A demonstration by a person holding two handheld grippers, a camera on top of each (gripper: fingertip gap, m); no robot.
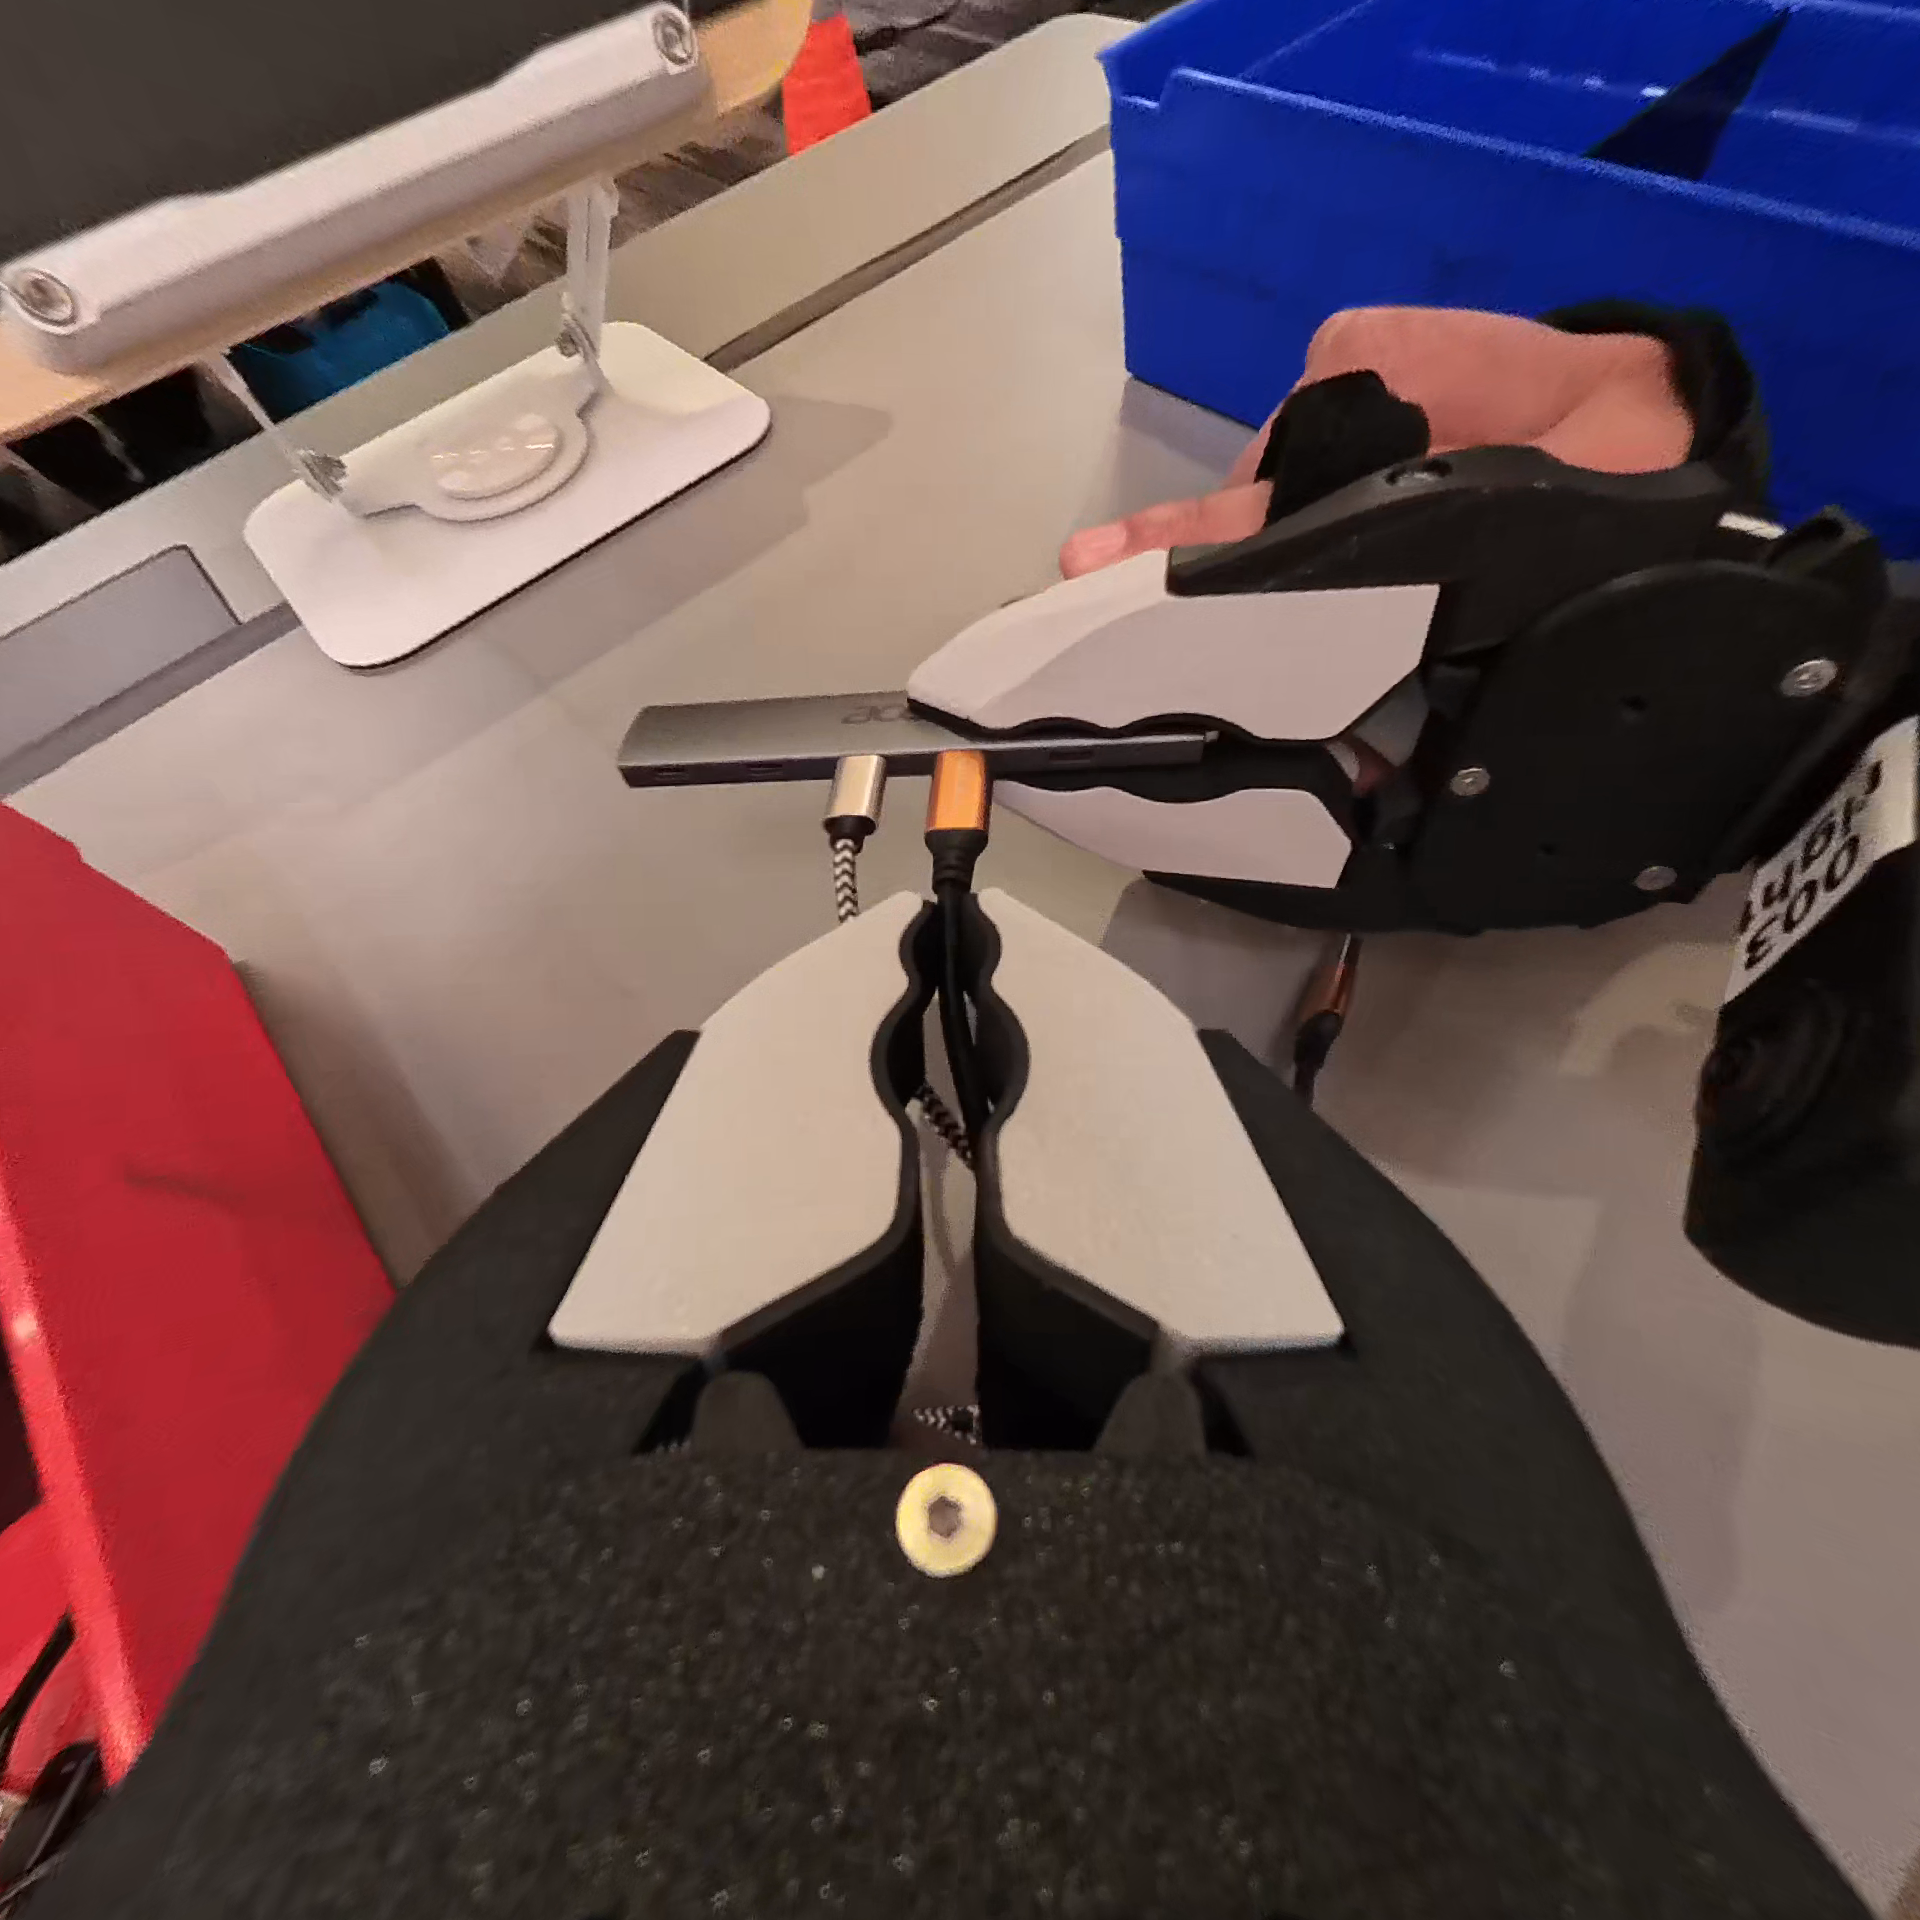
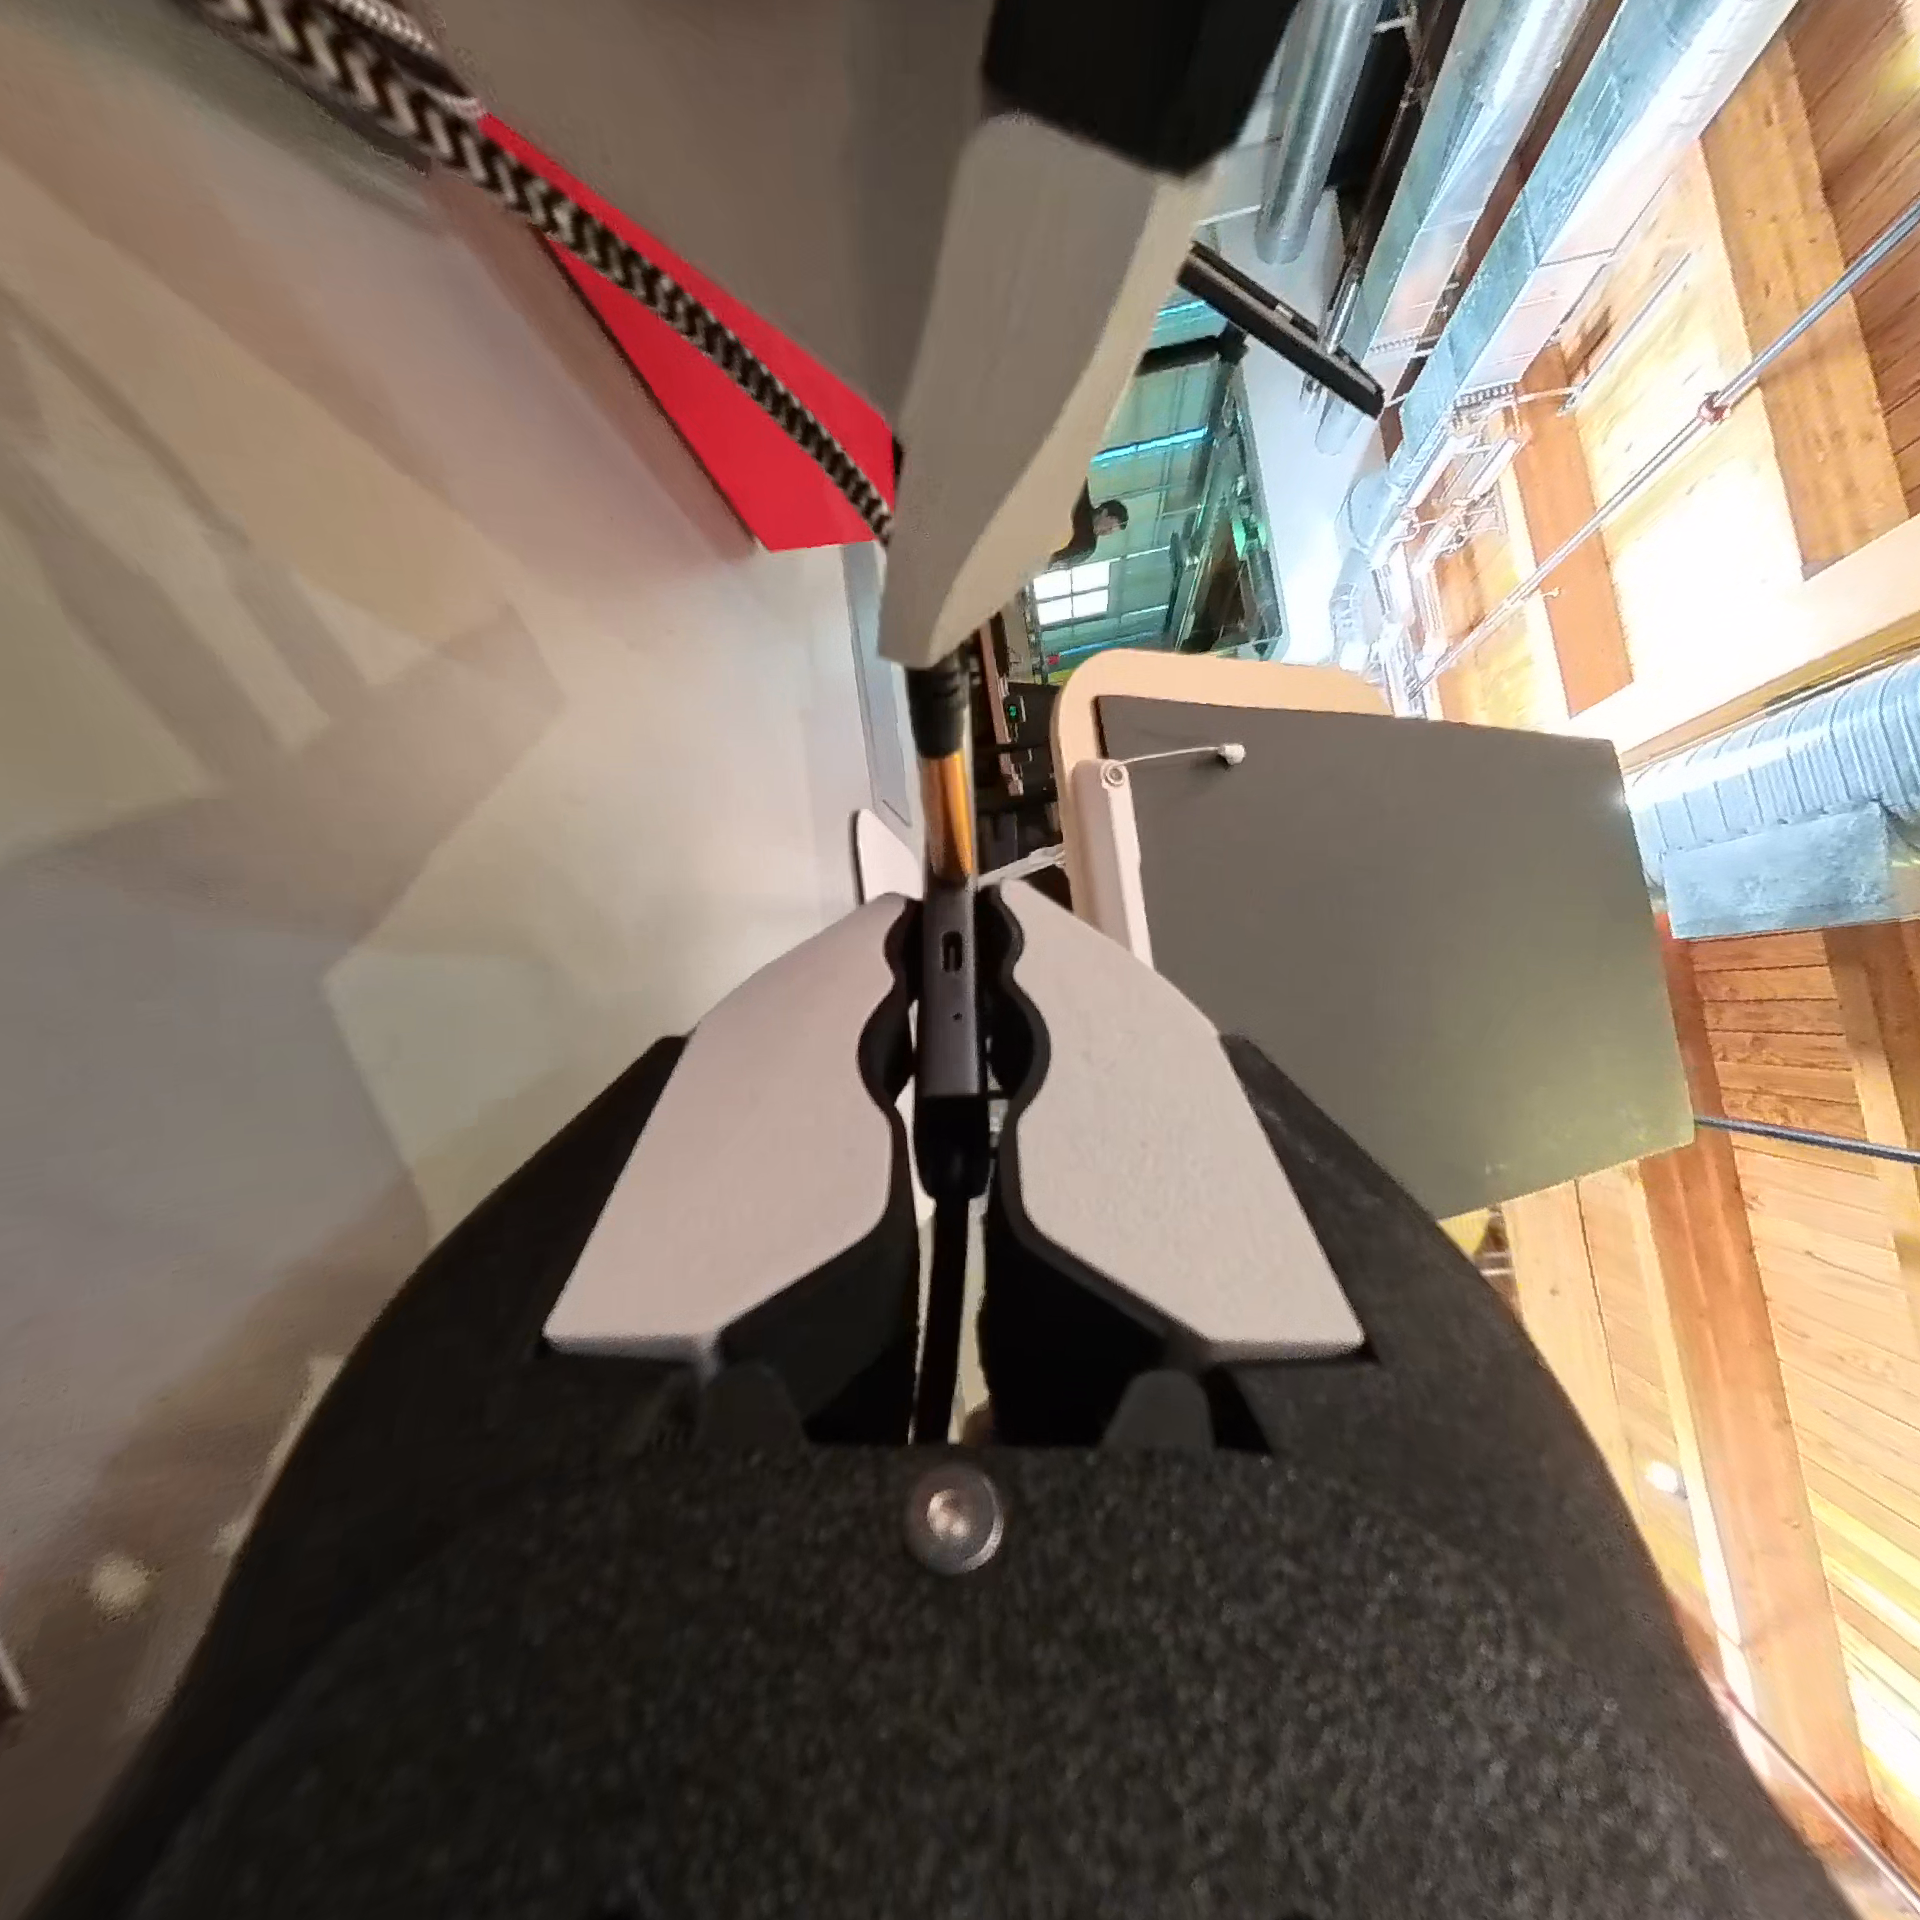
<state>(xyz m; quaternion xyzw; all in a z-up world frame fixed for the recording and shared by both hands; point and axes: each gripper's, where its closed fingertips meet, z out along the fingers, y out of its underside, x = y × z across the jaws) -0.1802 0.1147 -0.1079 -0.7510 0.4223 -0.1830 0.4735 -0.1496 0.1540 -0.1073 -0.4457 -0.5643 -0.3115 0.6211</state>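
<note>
A slim grey hub (image 1: 769,740) hangs above the table, held flat at its right end by my right gripper (image 1: 940,743), which is shut on it. In the right wrist view the hub (image 2: 948,997) runs edge-on between the shut fingers of my right gripper (image 2: 948,914). Two plugs sit in the hub's near side: a silver plug (image 1: 857,792) with a black-and-white braided cable (image 1: 844,883) and an orange plug (image 1: 958,805) with a black cable (image 1: 951,935). My left gripper (image 1: 948,904) is shut on the black cable just below the orange plug.
A white tablet stand (image 1: 499,457) stands at the back left of the grey table (image 1: 520,883). A blue divided bin (image 1: 1507,187) stands at the back right. A red box (image 1: 135,1091) lies at the left. A person's hand (image 1: 1455,395) holds the right gripper. Spacing between my two grippers at the tips: around 5 centimeters.
</note>
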